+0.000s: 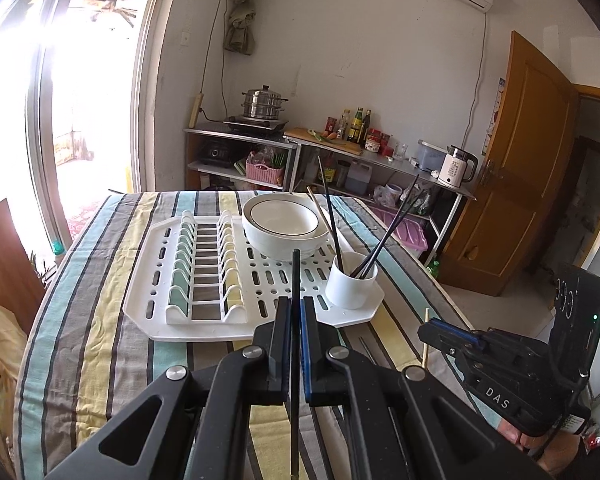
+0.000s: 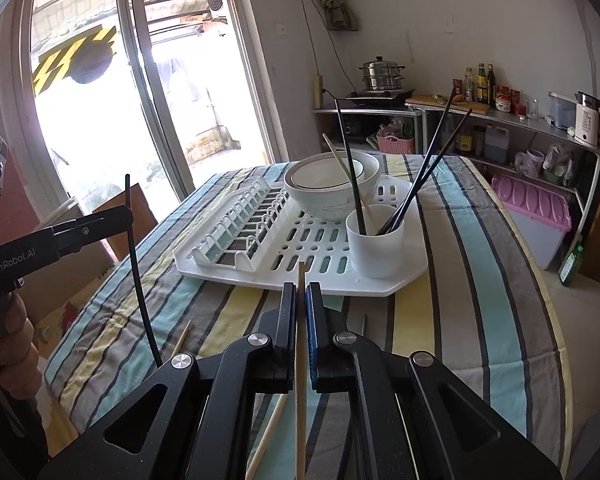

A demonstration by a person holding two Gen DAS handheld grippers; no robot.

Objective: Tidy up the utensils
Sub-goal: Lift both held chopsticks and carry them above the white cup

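Over the striped worktop (image 2: pixel 480 240), the left claw (image 1: pixel 296 304) pinches a black chopstick (image 1: pixel 296 280) and the right claw (image 2: pixel 301 292) a wooden chopstick (image 2: pixel 301 360). Next, I'd guess: tip both into the white cup (image 2: pixel 374 246) on the rack.

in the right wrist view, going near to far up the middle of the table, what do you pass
right gripper shut on wooden chopstick → white drying rack → white utensil cup with chopsticks in it → stacked white bowls → far table edge
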